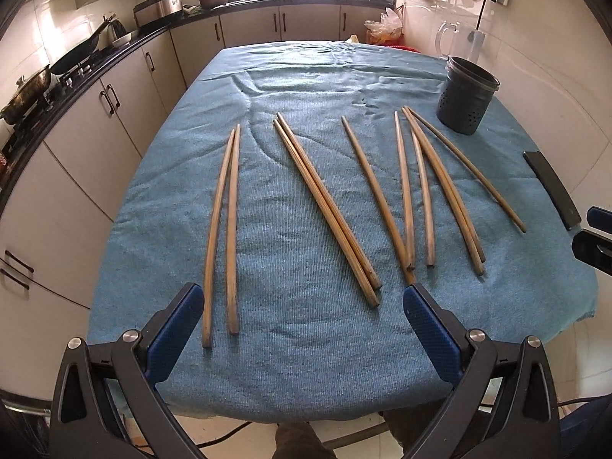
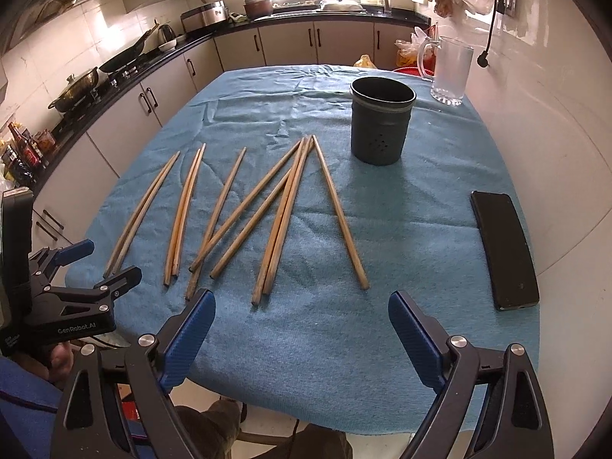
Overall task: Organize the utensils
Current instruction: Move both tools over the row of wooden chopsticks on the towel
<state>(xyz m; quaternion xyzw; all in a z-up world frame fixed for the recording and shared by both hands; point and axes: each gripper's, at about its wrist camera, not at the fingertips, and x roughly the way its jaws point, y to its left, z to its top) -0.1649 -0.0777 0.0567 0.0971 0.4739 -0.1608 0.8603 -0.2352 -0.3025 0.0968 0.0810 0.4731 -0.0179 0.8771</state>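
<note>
1. chopsticks (image 1: 325,206) lie loose in a row across the blue cloth (image 1: 306,344) on the desk, none in the holder.
2. dark holder (image 2: 382,122) stands upright at the far right; a phone (image 2: 505,248) lies near the right edge.
3. left hand-held gripper (image 1: 302,319) and right hand-held gripper (image 2: 302,325) both hover at the near edge, spread wide, holding nothing.
</note>
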